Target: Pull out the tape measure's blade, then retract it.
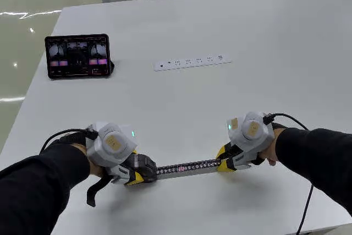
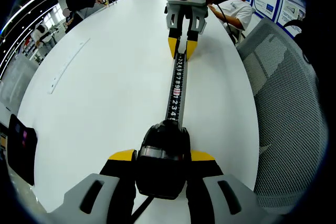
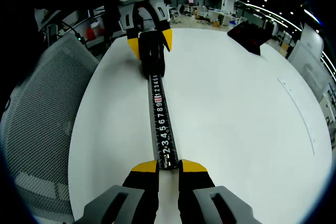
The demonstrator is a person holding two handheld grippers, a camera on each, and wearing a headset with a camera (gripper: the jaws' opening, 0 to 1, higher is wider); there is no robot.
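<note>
A black tape measure case sits low over the white table near its front edge, with my left gripper shut on it; in the left gripper view the case fills the space between the yellow-tipped jaws. Its black blade with white numbers is drawn out to the right. My right gripper is shut on the blade's end. In the right gripper view the blade runs from my right gripper to the case. In the left gripper view the blade reaches the right gripper.
A tablet with a lit screen stands at the back left of the table. A white power strip lies beyond the middle. Cables trail from both grippers. A mesh chair stands beside the table.
</note>
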